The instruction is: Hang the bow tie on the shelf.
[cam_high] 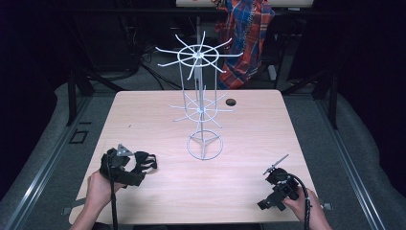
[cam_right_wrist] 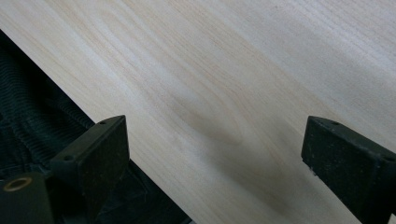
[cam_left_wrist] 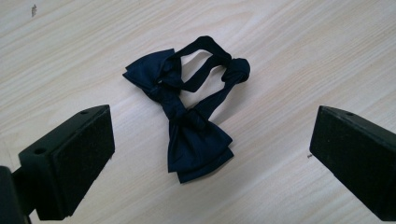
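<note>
The left gripper [cam_left_wrist: 210, 154] hangs over the table [cam_high: 158, 124] with its jaws spread wide. A dark blue bow tie [cam_left_wrist: 191, 109] lies flat on the wood between and just ahead of them, touching neither, its strap looped at the far end. In the high view the bow tie [cam_high: 143, 160] sits just off that gripper's [cam_high: 127, 165] tip. The right gripper [cam_right_wrist: 215, 158] is also spread wide, bare wood between its jaws, the table edge by its left jaw. A white wire rack [cam_high: 201, 105] stands well beyond both grippers.
</note>
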A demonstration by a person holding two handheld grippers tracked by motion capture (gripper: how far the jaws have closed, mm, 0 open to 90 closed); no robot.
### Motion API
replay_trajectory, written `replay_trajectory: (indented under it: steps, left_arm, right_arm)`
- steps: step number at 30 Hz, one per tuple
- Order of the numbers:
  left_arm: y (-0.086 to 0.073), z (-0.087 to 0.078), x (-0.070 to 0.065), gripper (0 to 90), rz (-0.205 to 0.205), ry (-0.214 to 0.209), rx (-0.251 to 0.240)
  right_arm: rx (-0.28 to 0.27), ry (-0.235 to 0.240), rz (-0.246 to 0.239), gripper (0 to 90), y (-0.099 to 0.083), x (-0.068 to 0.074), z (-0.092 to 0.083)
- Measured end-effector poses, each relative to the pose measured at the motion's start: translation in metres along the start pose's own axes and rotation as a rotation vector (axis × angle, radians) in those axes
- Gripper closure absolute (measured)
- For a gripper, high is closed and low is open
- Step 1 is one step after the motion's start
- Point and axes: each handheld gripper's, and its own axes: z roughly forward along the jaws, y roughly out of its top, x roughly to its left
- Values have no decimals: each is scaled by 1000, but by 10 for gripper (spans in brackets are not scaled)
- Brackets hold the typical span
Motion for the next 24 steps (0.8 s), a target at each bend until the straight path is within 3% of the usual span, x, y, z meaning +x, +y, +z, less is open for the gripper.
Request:
replay_trajectory:
  steps: [2, 3, 4, 10, 12, 24]
  left_arm:
    - [4, 4, -1, 3, 4, -6, 7]
    - [6, 6, -1, 10, 5, -3, 10]
    - [7, 7, -2, 11, 9, -1, 8]
    - [13, 15, -3, 47, 22, -13, 8]
    - [16, 19, -3, 79, 30, -5, 22]
    - [29, 44, -8, 203, 69, -22, 103]
  right_arm:
    - [-22, 1, 9, 72, 0, 1, 1]
    - [25, 2, -23, 72, 1, -1, -1]
    - [31, 1, -27, 72, 1, -1, -1]
    - [11, 7, -7, 73, 1, -1, 0]
    - [20, -6, -11, 73, 1, -1, 0]
    - [2, 24, 4, 74, 0, -1, 1]
